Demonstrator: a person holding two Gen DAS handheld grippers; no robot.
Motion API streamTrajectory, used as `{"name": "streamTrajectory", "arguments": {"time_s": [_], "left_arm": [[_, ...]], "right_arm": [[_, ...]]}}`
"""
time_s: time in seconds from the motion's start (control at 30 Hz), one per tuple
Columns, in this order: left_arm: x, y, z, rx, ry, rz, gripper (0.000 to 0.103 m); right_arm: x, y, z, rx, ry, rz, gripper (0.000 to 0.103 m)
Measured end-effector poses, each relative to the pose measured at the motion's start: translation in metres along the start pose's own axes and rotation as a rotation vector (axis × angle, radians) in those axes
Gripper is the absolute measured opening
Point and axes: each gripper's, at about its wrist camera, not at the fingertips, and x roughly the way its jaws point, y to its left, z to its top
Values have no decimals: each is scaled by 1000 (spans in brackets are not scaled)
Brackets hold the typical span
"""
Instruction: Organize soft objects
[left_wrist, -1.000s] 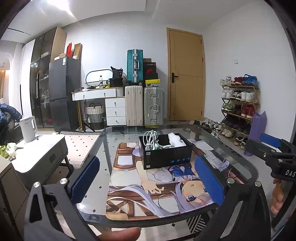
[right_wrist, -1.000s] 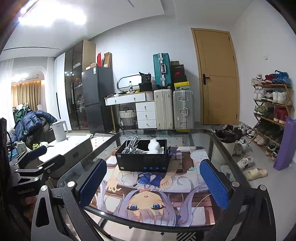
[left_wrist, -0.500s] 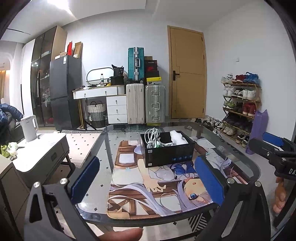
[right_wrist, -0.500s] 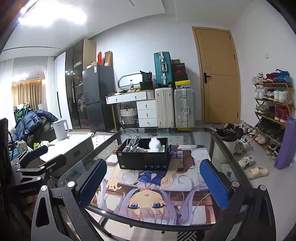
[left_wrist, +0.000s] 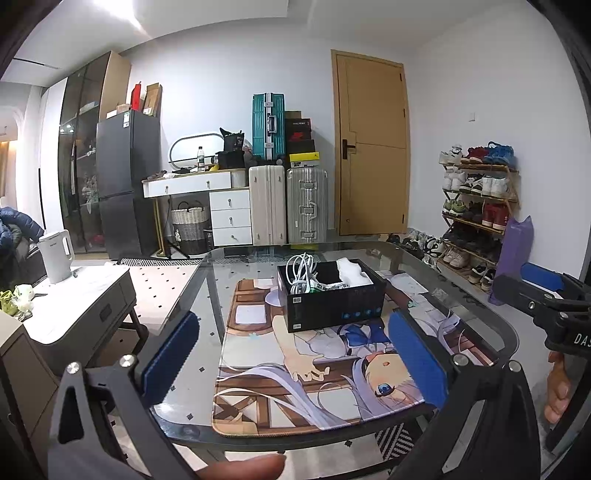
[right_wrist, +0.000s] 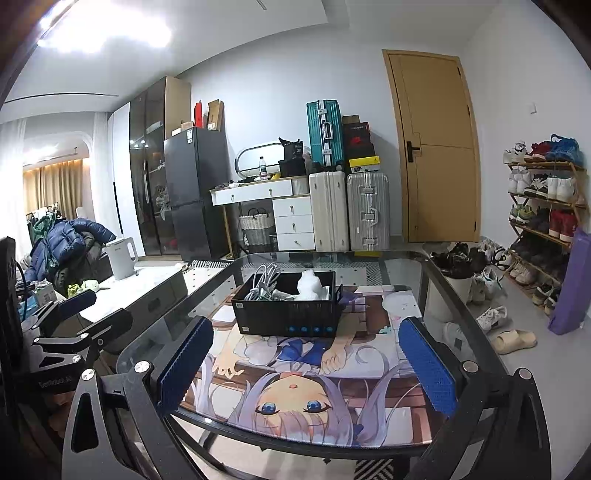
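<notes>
The black box (left_wrist: 332, 299) has drifted slightly right in the left view. White cables (left_wrist: 301, 271) and crumpled white stuff (right_wrist: 309, 284) fill it. Both the left gripper (left_wrist: 291, 354) and the right gripper (right_wrist: 306, 363) are spread wide, empty; "DAS" is readable on the right one.

Black-framed left hand-held gripper (left_wrist: 291, 354) and right hand-held gripper (right_wrist: 306, 363), blue ribbed pads, silver screws, bare fingers (left_wrist: 557, 391).

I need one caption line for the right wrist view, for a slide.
Open right gripper faces a black box of white cables on an anime desk mat.
</notes>
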Motion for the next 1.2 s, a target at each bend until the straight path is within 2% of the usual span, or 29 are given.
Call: {"name": "streamTrajectory", "arguments": {"time_s": [1.2], "left_arm": [[-5, 0, 2, 6, -1, -2, 103]], "right_arm": [[2, 2, -3, -5, 7, 7, 102]]}}
